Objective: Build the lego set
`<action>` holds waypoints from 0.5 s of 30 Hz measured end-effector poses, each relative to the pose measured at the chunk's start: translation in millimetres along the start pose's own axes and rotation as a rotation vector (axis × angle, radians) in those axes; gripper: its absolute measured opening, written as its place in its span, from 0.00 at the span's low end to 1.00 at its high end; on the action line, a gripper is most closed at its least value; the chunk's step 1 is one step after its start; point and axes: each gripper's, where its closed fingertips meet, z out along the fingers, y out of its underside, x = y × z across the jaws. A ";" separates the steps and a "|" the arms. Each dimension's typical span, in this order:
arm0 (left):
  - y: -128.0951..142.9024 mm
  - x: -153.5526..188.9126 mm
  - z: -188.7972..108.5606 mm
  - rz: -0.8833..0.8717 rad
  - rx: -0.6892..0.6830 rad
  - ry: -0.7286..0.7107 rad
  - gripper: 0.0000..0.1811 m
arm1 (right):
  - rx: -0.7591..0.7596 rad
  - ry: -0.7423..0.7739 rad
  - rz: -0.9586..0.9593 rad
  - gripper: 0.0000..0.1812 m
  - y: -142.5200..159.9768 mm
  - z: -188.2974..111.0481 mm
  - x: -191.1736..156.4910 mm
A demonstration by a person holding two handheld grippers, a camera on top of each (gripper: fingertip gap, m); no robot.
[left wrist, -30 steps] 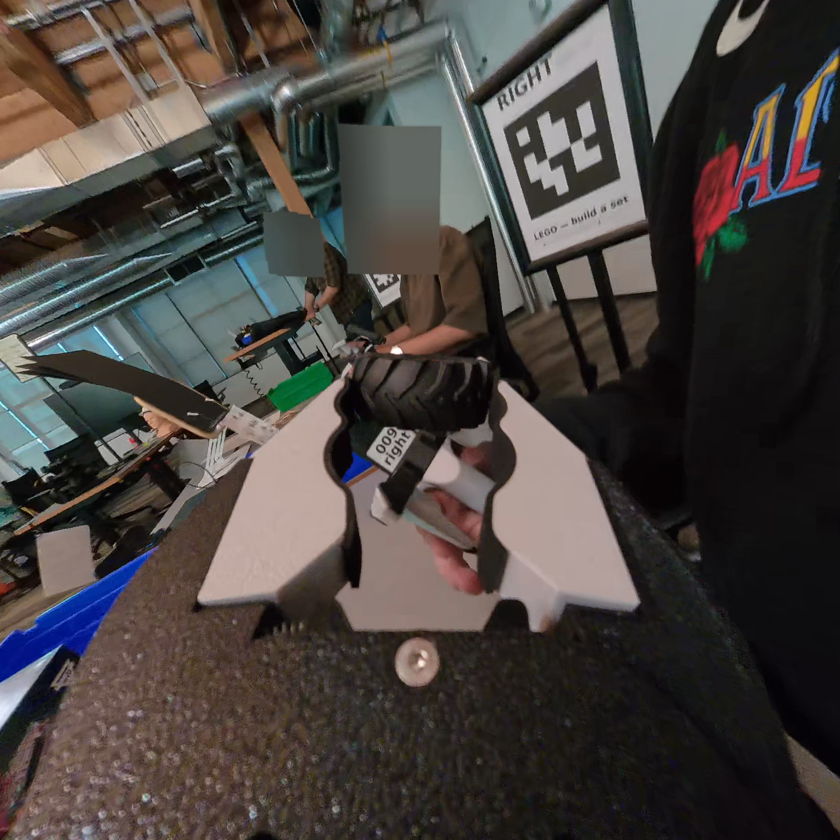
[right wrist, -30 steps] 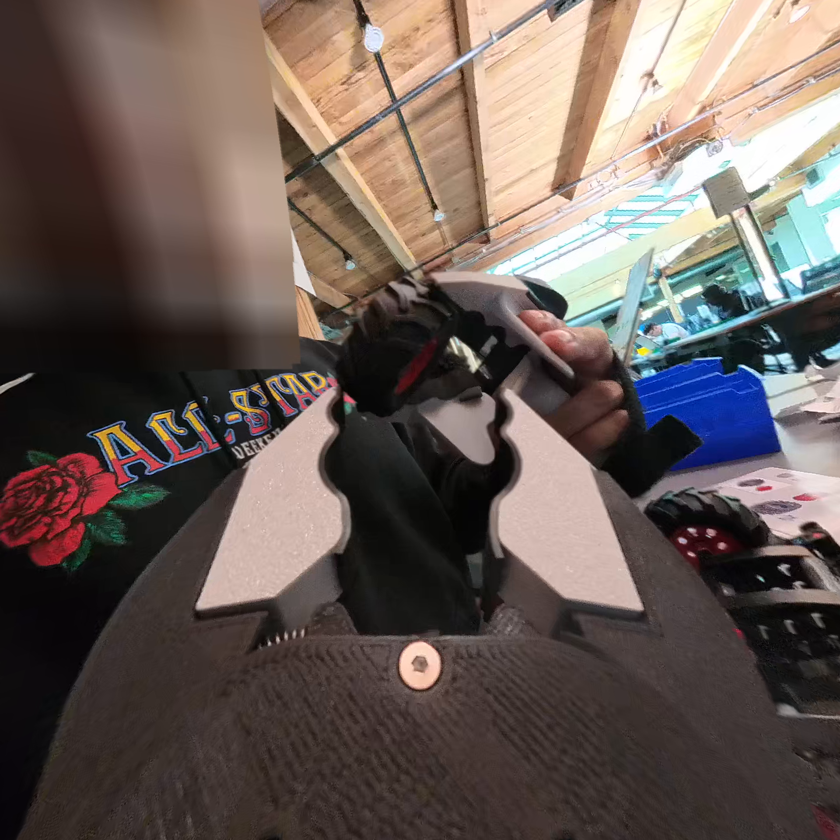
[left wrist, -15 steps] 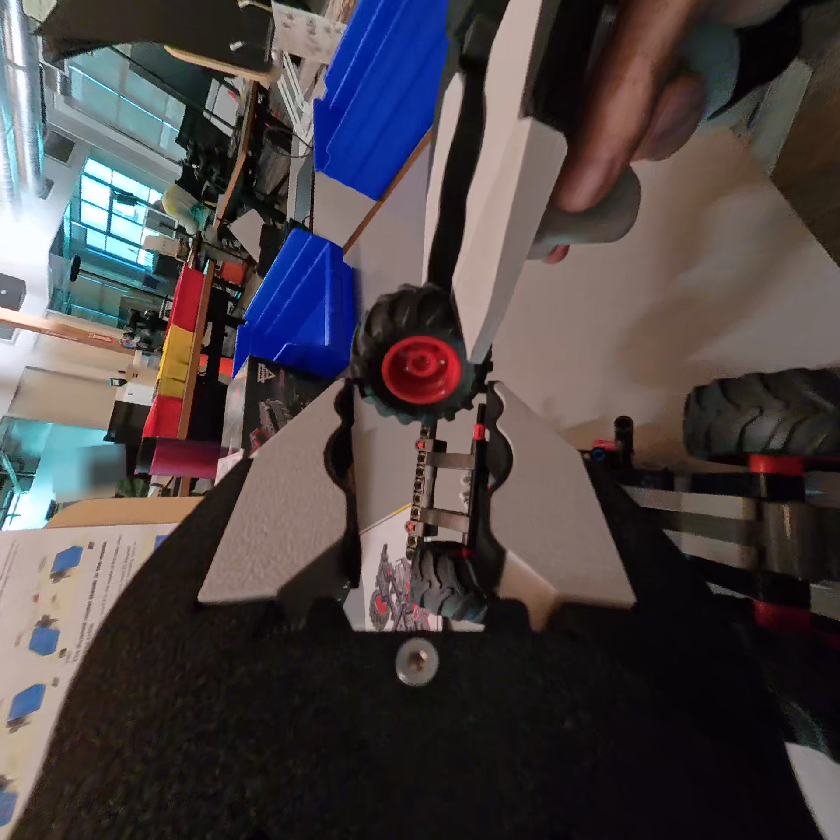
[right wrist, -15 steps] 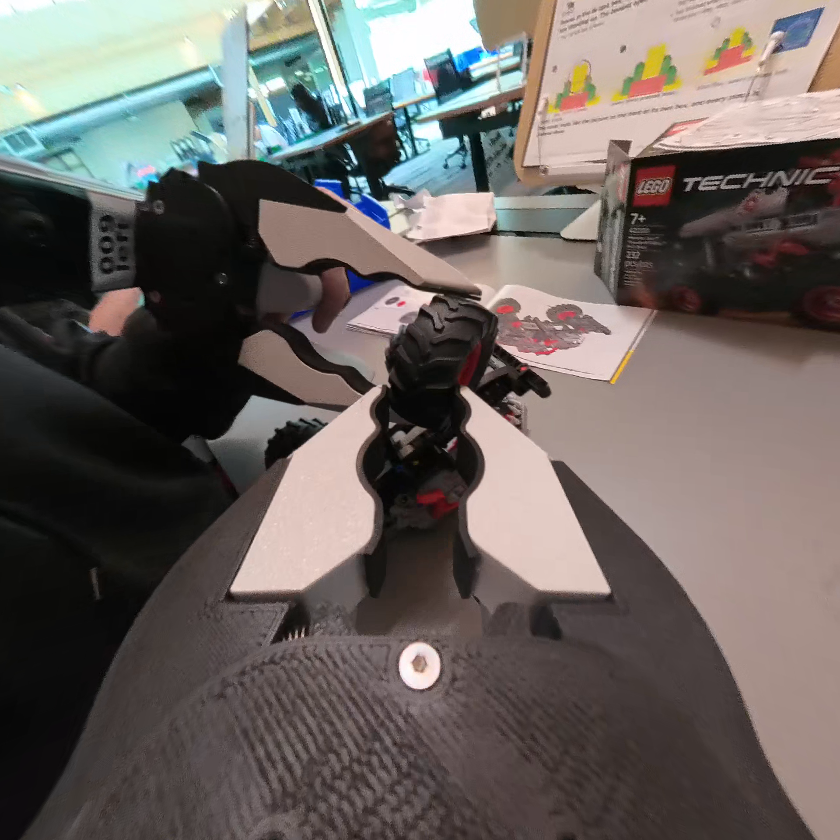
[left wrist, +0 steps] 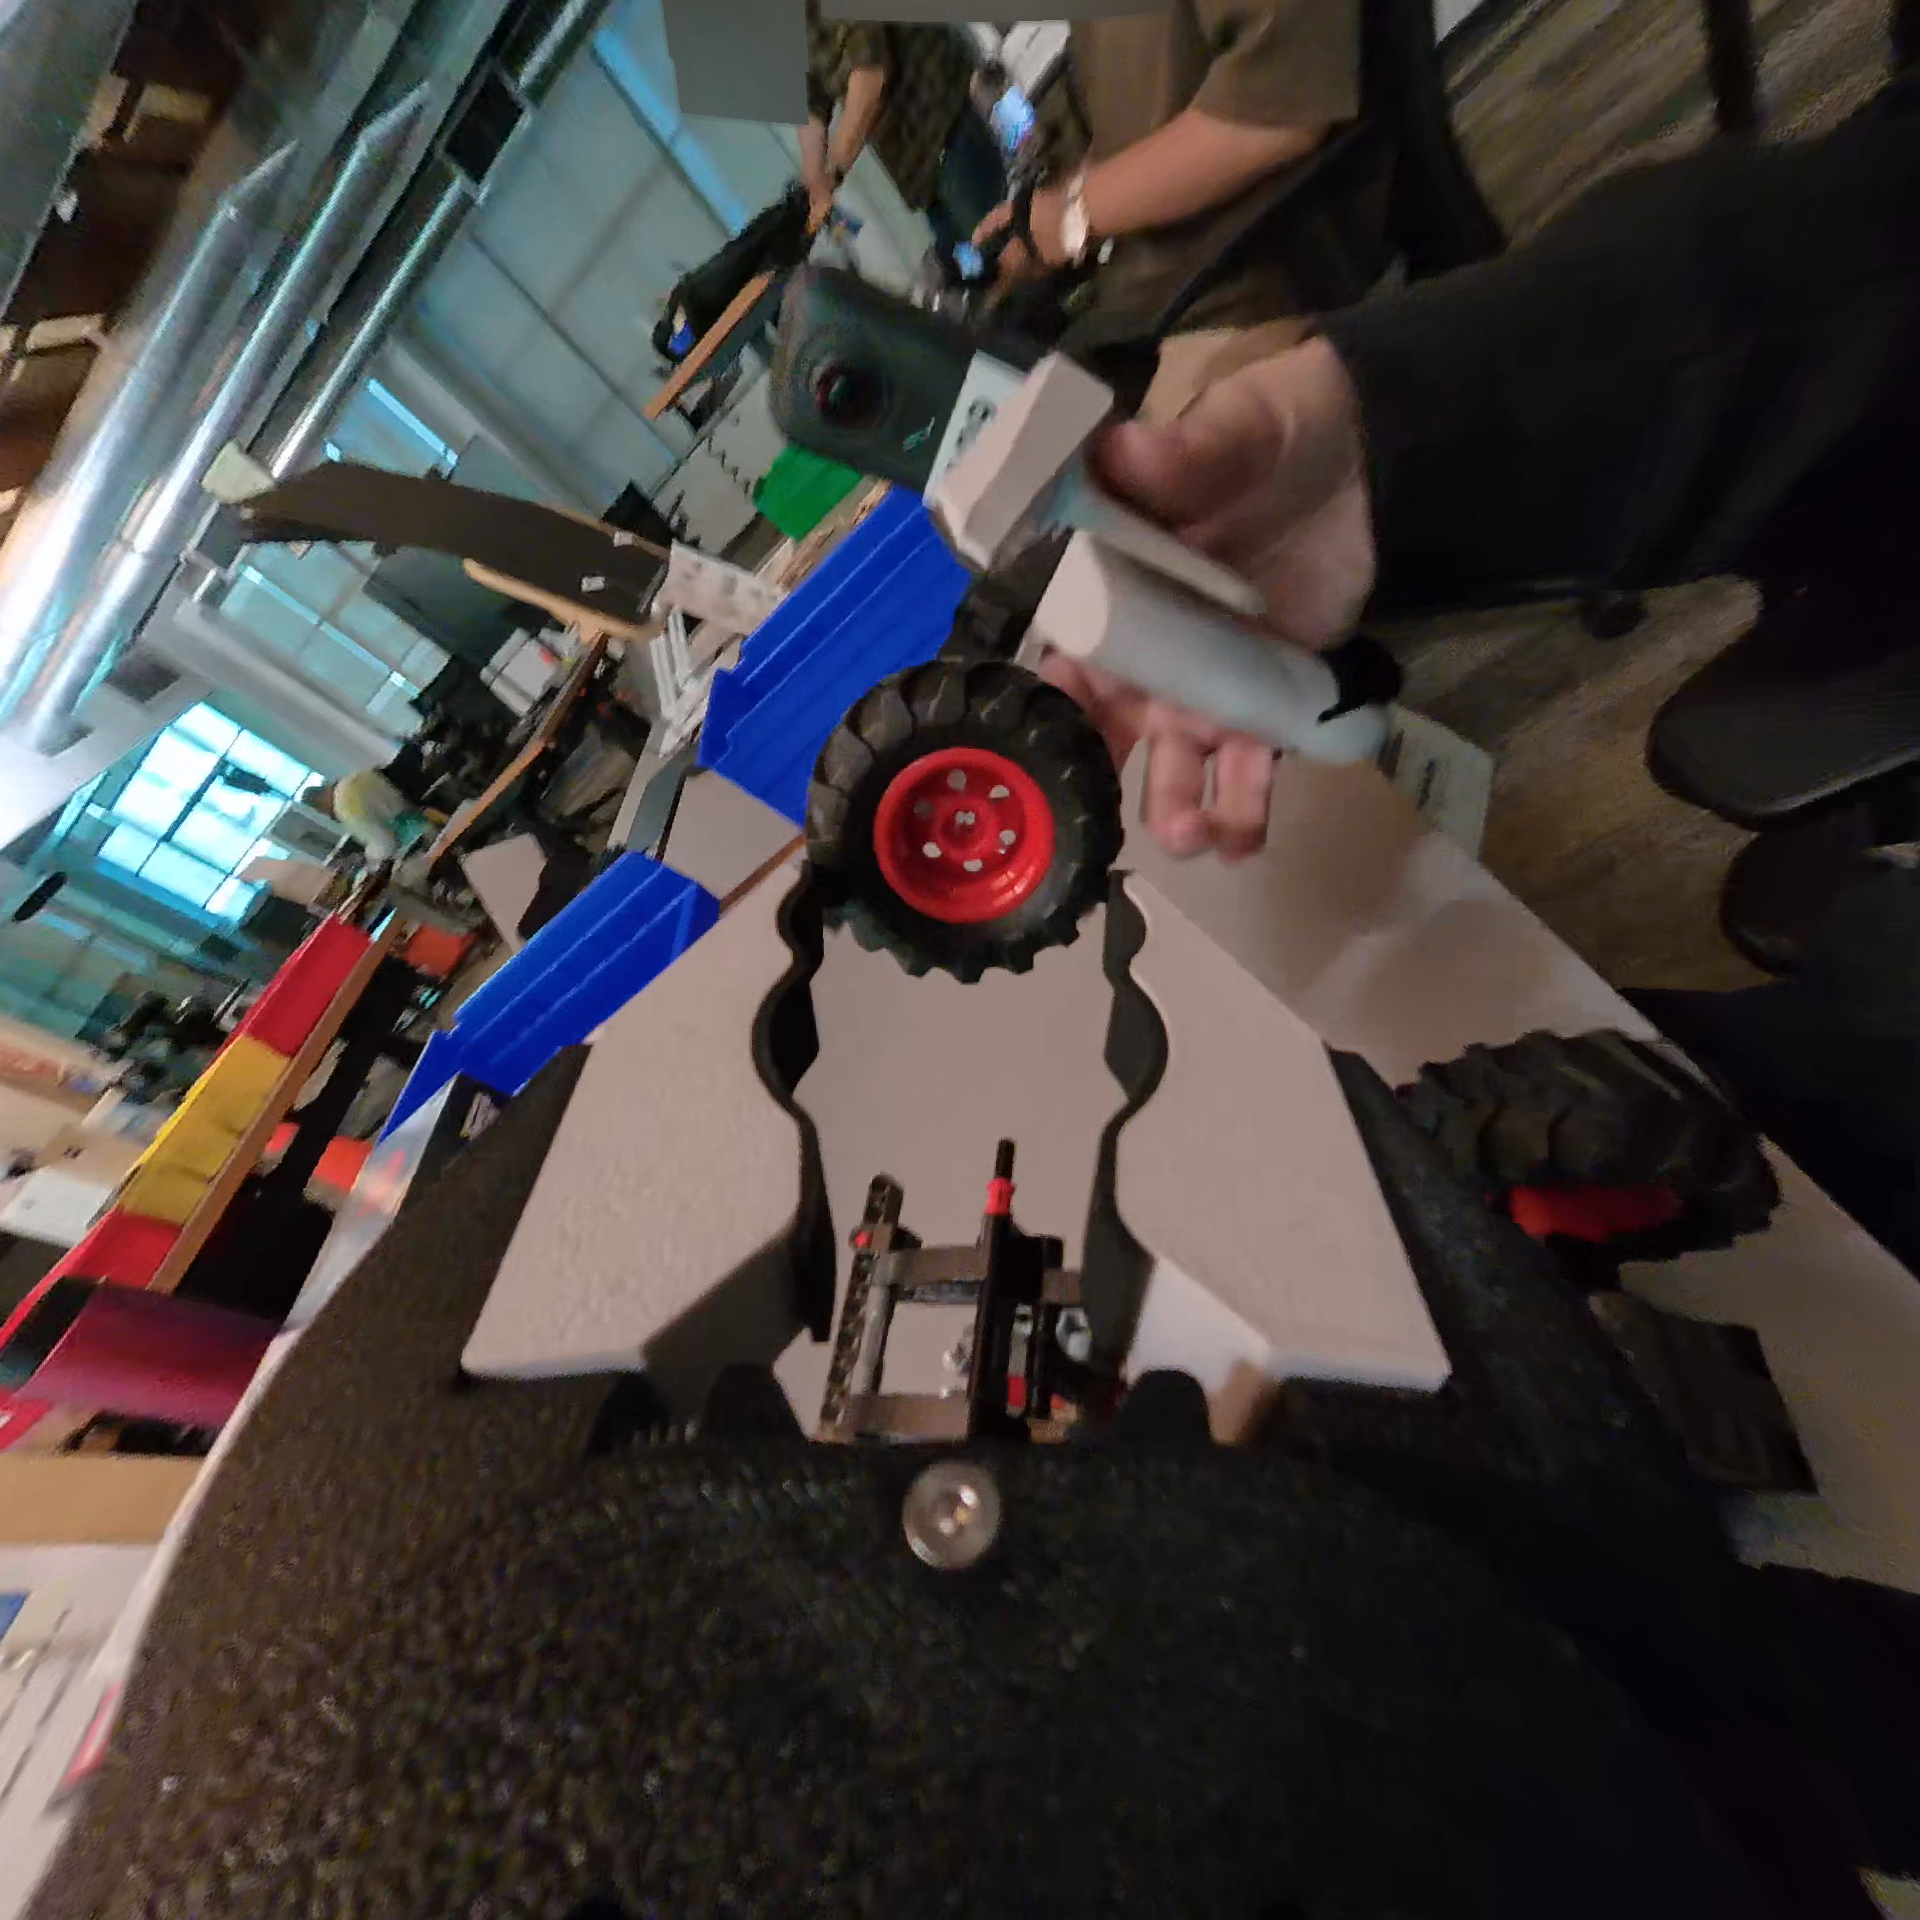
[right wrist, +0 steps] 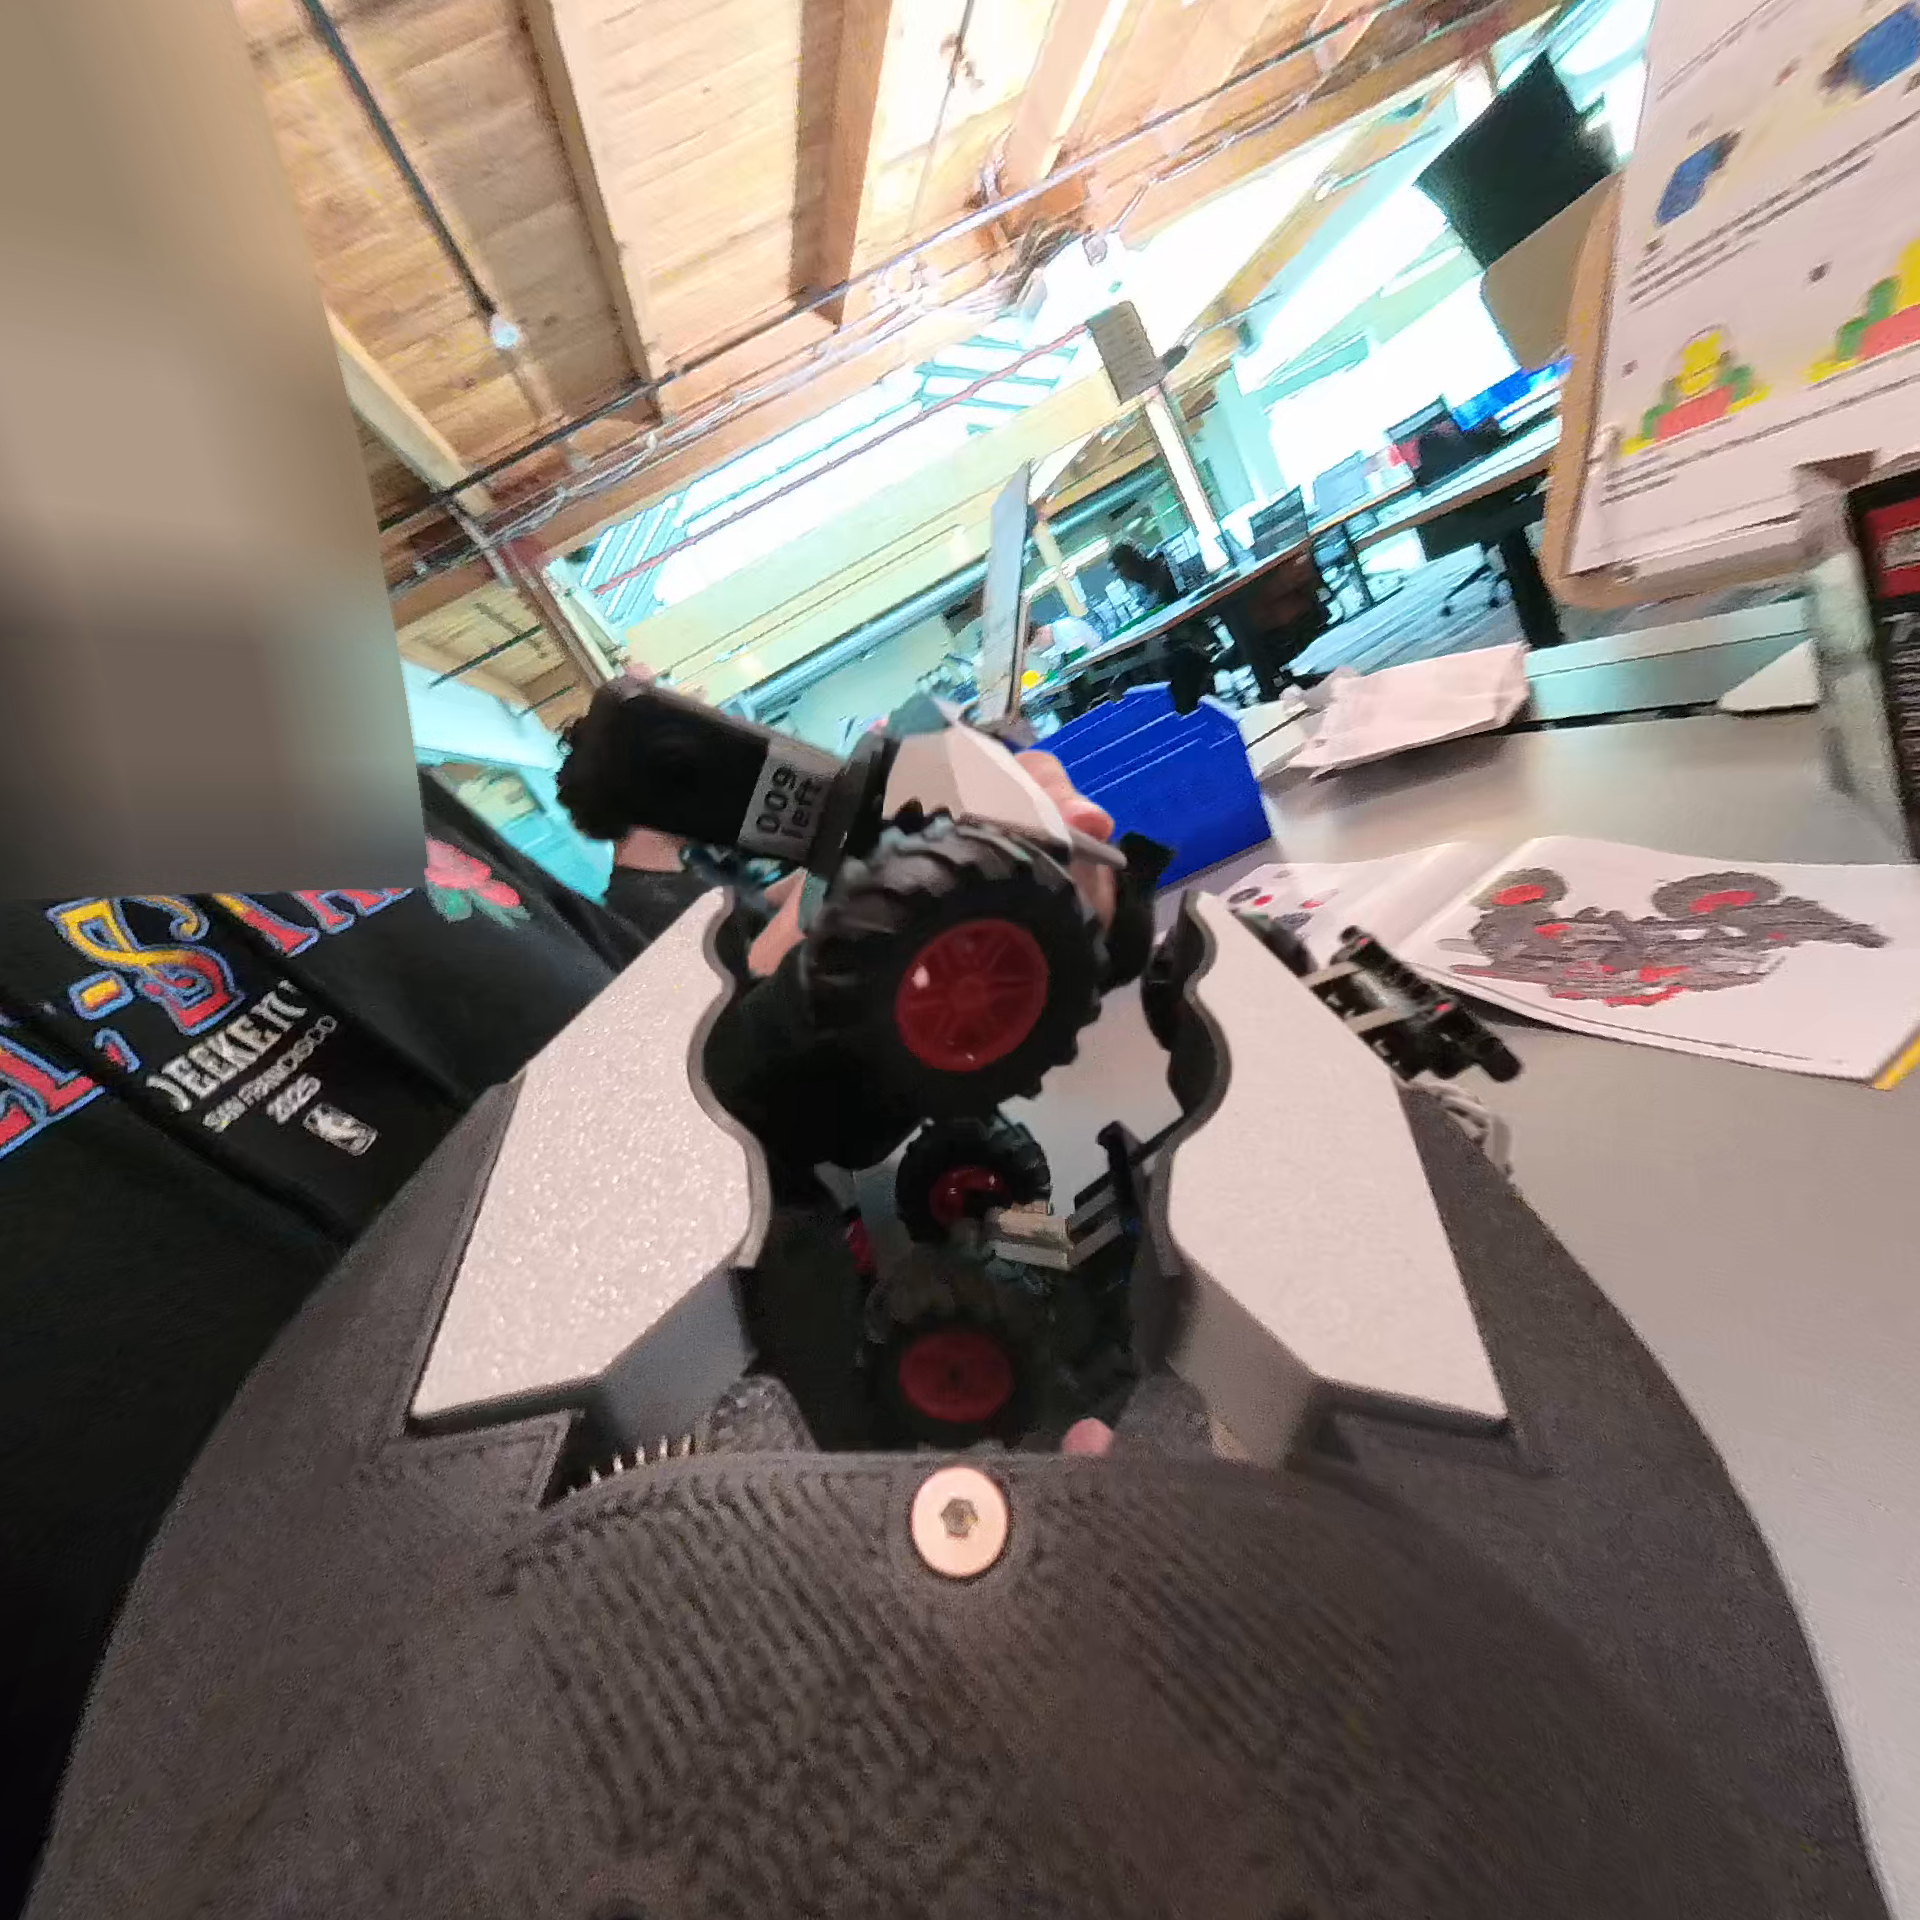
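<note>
Both grippers met around the red-hubbed wheel [left wrist: 964, 823]: left gripper [left wrist: 961, 914] pinched its tread, right gripper [right wrist: 954, 935] gaped around it, above open grey table [right wrist: 1662, 1195].

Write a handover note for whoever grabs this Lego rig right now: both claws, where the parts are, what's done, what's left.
Left claw: shut on the loose red-hubbed wheel, gripped by its tyre, in the air.
Right claw: open, empty, facing that wheel.
Truck chassis: on the grey table, below the claws.
Instruction booklet: on the table to the right, with the set's box behind it.
Done: at least two mounted wheels are on the chassis.
Left: probably fit the held wheel on a free axle; the rest can't be judged from here.
</note>
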 end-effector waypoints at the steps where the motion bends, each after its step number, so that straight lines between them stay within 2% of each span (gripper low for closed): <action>1: -5.6 1.2 0.4 -0.009 0.037 0.001 0.28 | -0.028 -0.014 -0.006 0.45 4.6 2.6 -1.2; 3: -11.1 3.7 0.8 -0.029 0.075 0.017 0.28 | -0.050 -0.046 -0.022 0.41 9.0 5.0 -4.4; 4: -11.6 4.0 0.5 -0.029 0.082 0.017 0.28 | -0.039 -0.090 -0.025 0.34 8.1 4.7 -10.6; 7: -14.3 6.5 -2.8 -0.057 0.130 0.051 0.28 | -0.020 -0.136 0.015 0.33 5.6 5.4 -15.4; 10: -4.8 10.1 -1.2 -0.024 0.079 0.077 0.28 | -0.095 -0.083 0.011 0.33 14.8 7.9 -6.5; 15: -1.8 13.0 -3.4 -0.013 0.086 0.125 0.28 | -0.173 -0.080 0.003 0.33 21.3 9.1 -5.7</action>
